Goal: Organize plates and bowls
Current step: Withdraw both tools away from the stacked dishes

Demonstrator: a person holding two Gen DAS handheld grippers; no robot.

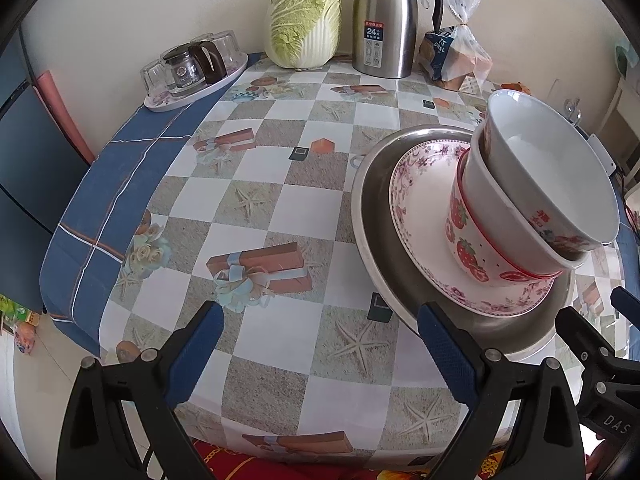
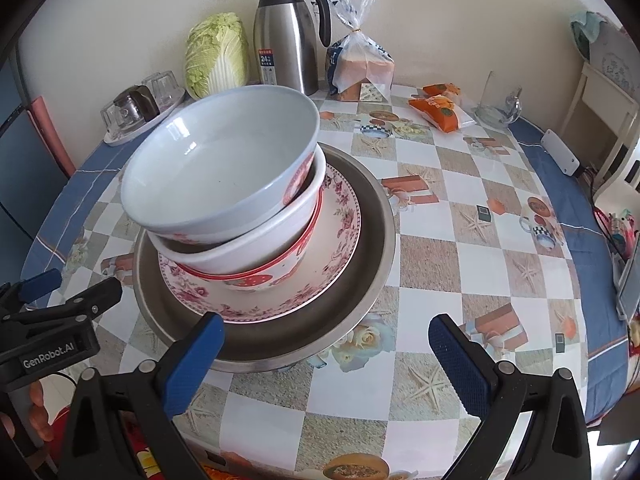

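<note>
A steel plate (image 1: 376, 216) (image 2: 376, 216) holds a pink floral plate (image 1: 416, 200) (image 2: 340, 216). On it stand three nested bowls: a strawberry bowl (image 1: 468, 248) (image 2: 260, 278) at the bottom, a white bowl (image 1: 492, 204) (image 2: 240, 250) in it, and a large white bowl (image 1: 552, 172) (image 2: 216, 164) tilted on top. My left gripper (image 1: 320, 340) is open and empty, left of the stack near the table's front edge. My right gripper (image 2: 326, 352) is open and empty, in front of the stack's right side. Each gripper shows at the other view's edge.
At the back stand a napa cabbage (image 1: 304, 20) (image 2: 216, 56), a steel thermos jug (image 1: 386, 20) (image 2: 288, 36), bagged bread (image 1: 456, 48) (image 2: 360, 60) and a tray of glass cups (image 1: 192, 72) (image 2: 140, 108). Orange snack packets (image 2: 440, 108) and a glass pitcher (image 2: 496, 100) lie at the back right.
</note>
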